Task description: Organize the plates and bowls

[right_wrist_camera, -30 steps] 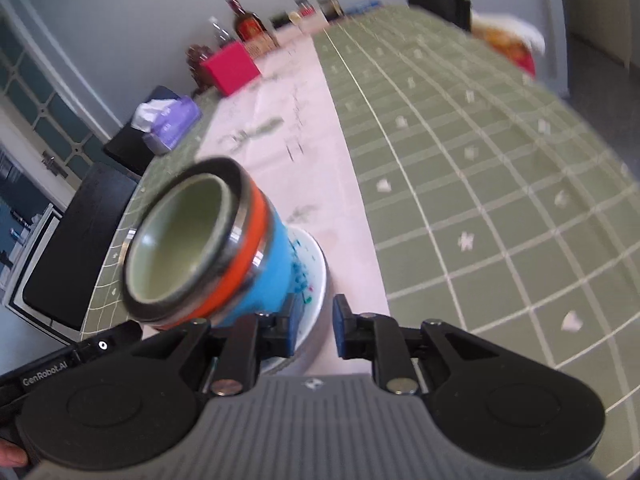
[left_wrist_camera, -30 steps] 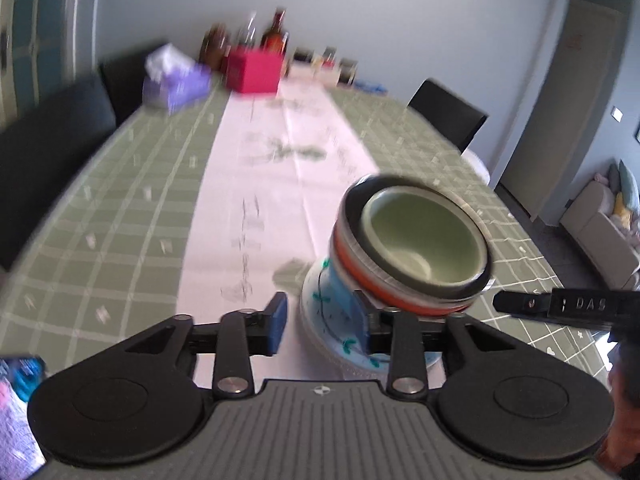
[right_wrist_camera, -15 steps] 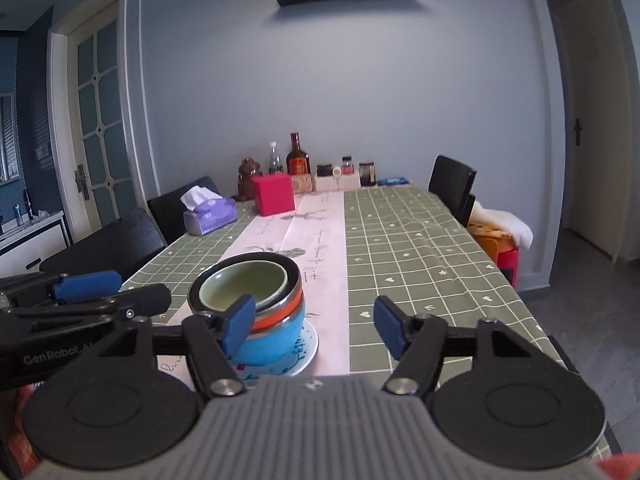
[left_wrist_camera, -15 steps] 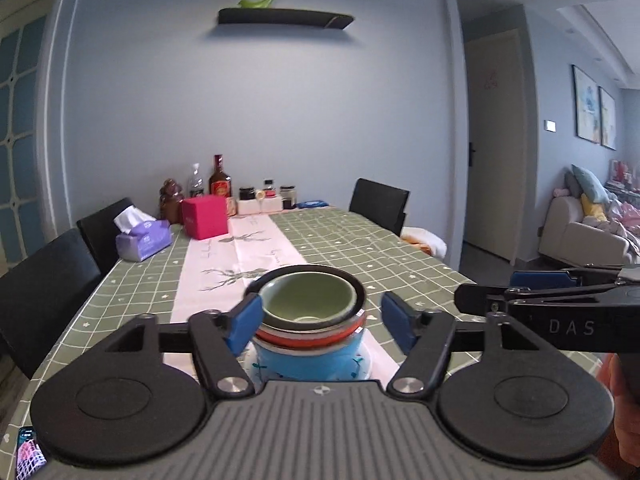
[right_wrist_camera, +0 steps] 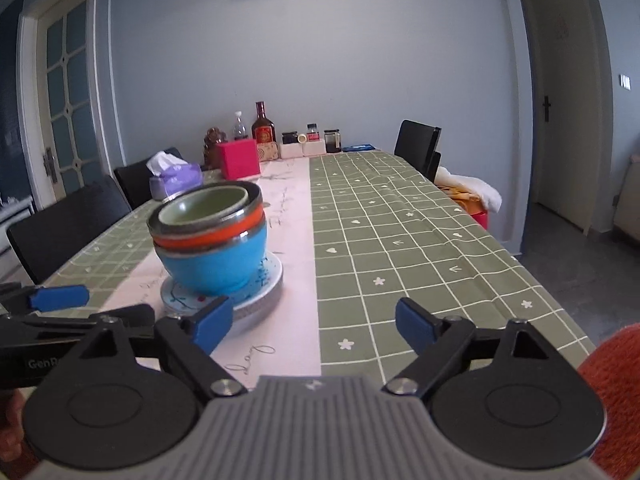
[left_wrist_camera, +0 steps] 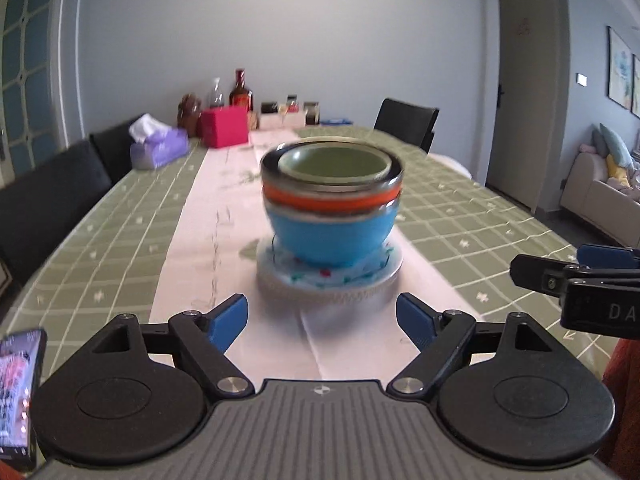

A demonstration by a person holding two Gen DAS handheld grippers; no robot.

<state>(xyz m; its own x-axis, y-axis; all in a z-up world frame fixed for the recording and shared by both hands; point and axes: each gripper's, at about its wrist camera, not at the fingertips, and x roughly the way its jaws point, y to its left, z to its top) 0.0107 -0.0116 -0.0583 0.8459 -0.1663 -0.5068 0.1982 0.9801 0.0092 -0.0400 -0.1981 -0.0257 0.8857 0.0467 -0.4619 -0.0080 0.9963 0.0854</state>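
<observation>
A stack of nested bowls point(left_wrist_camera: 332, 204) stands on a stack of white patterned plates point(left_wrist_camera: 328, 280) on the pink table runner; a blue bowl is lowest, then an orange-banded one, a dark-rimmed one and a green one on top. It also shows in the right wrist view point(right_wrist_camera: 210, 240), on the plates point(right_wrist_camera: 256, 294). My left gripper point(left_wrist_camera: 322, 318) is open and empty, just short of the plates. My right gripper point(right_wrist_camera: 314, 326) is open and empty, to the right of the stack. Each gripper's tip shows in the other's view.
The table point(right_wrist_camera: 400, 240) has a green checked cloth. At its far end stand a pink box point(right_wrist_camera: 240, 159), a purple tissue box point(right_wrist_camera: 176, 178), bottles point(right_wrist_camera: 263, 130) and jars. Black chairs point(right_wrist_camera: 418, 152) line both sides. A phone point(left_wrist_camera: 18, 396) lies at the near left.
Both grippers have opened and pulled back from the stack, which now stands upright on the table. A second ago the views were tilted and the jaws were narrow.
</observation>
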